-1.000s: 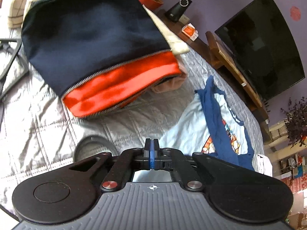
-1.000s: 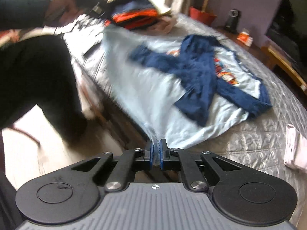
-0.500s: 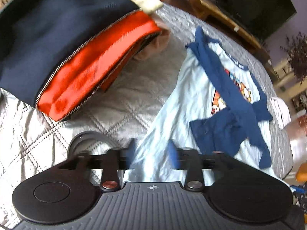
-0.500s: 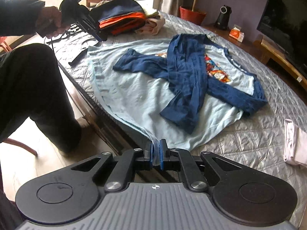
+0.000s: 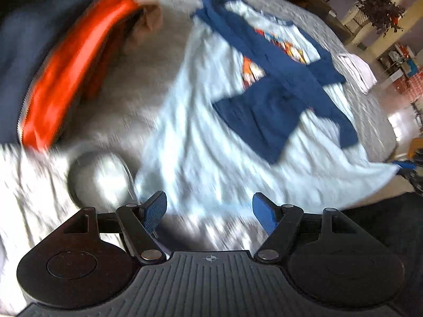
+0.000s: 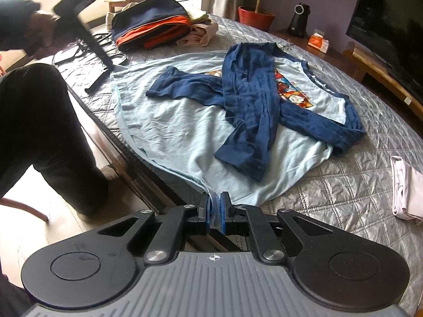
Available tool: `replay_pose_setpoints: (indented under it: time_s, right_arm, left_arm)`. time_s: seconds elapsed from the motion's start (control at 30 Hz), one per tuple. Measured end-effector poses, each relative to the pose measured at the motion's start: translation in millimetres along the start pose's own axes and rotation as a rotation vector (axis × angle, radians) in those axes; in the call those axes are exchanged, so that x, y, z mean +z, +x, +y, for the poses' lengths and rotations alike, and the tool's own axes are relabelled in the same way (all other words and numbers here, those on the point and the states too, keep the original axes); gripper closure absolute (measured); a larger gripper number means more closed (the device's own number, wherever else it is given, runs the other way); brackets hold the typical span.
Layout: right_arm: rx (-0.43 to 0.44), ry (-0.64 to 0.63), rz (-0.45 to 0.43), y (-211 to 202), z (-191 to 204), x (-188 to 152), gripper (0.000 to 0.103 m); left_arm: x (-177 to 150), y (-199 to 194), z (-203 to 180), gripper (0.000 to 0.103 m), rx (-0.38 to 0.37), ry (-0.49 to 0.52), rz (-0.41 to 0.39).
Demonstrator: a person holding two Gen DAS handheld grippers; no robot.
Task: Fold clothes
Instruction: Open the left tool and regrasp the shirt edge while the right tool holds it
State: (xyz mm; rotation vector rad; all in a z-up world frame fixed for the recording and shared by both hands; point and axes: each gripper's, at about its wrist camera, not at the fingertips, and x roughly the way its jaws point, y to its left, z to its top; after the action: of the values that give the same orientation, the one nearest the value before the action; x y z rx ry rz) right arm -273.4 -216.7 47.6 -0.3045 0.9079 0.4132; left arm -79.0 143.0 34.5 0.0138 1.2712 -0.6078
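A light blue shirt (image 6: 185, 121) with dark blue sleeves (image 6: 248, 111) crossed over its printed front lies spread on the grey quilted bed (image 6: 343, 198). My right gripper (image 6: 216, 208) is shut on the shirt's hem at the near bed edge. In the left wrist view, which is blurred, my left gripper (image 5: 210, 211) hangs over the other hem corner of the shirt (image 5: 211, 132). Its jaws are opening and the blue pads do not press the cloth. The right wrist view shows the left gripper (image 6: 101, 78) in a hand at the far left.
A stack of folded navy and orange clothes (image 6: 153, 26) sits at the bed's far end. A folded white cloth (image 6: 407, 190) lies at the right. A person's dark trouser leg (image 6: 39, 132) stands by the bed edge. A television (image 6: 391, 26) and a red pot (image 6: 255, 17) stand beyond.
My left gripper went from shut to wide open, letting go of the hem, and rolled and shifted along the bed. The shirt settled flat. The right gripper kept its grip.
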Motion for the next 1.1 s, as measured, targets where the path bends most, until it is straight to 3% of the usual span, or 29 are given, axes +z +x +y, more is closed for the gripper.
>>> replay_pose_setpoints:
  time_s: [0.1, 0.23, 0.43, 0.6, 0.7, 0.93, 1.1]
  right_arm:
    - [0.004, -0.012, -0.005, 3.3, 0.8, 4.4, 0.094]
    - [0.003, -0.026, -0.011, 4.8, 4.9, 8.6, 0.093]
    - [-0.004, -0.021, 0.0, 5.9, 4.7, 8.3, 0.093]
    - [-0.015, -0.012, 0.012, 8.7, 2.6, 7.3, 0.093]
    - [-0.018, -0.01, 0.015, 9.3, 2.2, 6.7, 0.093]
    - [-0.016, -0.007, 0.021, 9.5, 1.5, 5.8, 0.093]
    - [-0.016, -0.005, 0.022, 10.3, 1.5, 5.9, 0.093]
  left_arm:
    - [-3.3, 8.7, 4.2, 0.03, 0.026, -0.003, 0.054]
    - [5.5, 16.0, 23.0, 0.026, 0.061, -0.047, 0.078]
    - [2.3, 5.6, 43.0, 0.038, 0.101, -0.074, 0.024]
    - [-6.7, -2.1, 55.9, 0.041, 0.22, -0.051, -0.01]
    - [-5.9, -5.6, 58.1, 0.036, 0.217, -0.083, -0.033]
    - [7.1, 0.8, 28.1, 0.022, 0.113, 0.06, -0.1]
    - [19.0, 14.3, 37.7, 0.021, 0.076, 0.044, -0.083]
